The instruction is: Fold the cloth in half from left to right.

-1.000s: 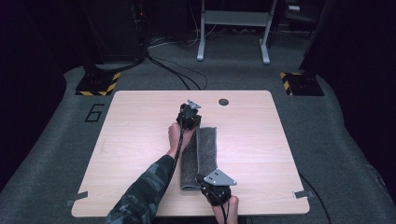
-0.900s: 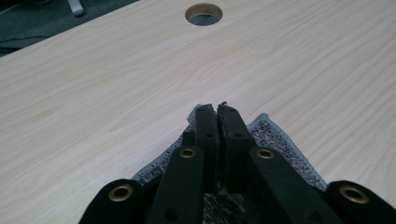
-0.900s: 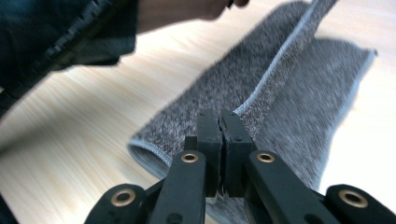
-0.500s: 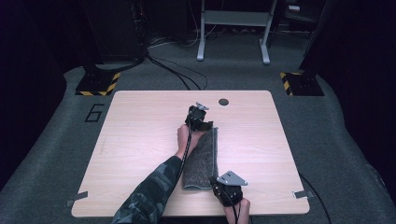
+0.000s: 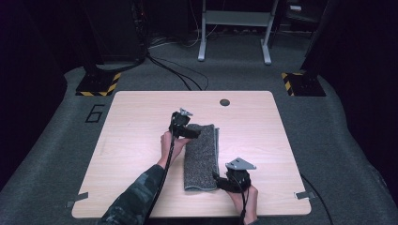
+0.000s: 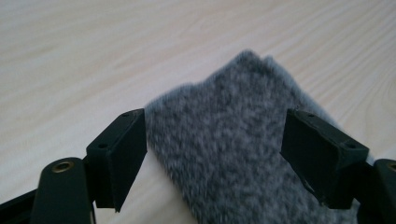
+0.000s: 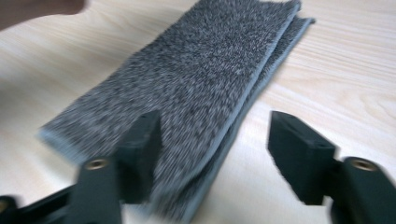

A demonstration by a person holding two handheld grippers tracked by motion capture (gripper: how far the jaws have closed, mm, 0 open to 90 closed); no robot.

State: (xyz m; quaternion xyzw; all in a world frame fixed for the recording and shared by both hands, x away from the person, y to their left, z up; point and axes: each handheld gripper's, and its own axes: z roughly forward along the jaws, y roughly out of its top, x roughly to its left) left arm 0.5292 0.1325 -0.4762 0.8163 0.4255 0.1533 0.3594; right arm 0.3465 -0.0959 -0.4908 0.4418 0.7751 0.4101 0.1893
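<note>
Just a "6" on the grey floor mat (left of the table).

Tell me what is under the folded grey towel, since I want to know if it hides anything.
The towel lies flat on the bare wooden table. At its right edge a lower layer of the same towel shows. Anything thin beneath the fold is covered.

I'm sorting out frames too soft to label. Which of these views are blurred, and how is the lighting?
High view: sharp, table brightly lit, surroundings dark. Left gripper view: grey towel slightly soft, jaws crisp. Right gripper view: motion blur smears the towel and the near jaws.
</note>
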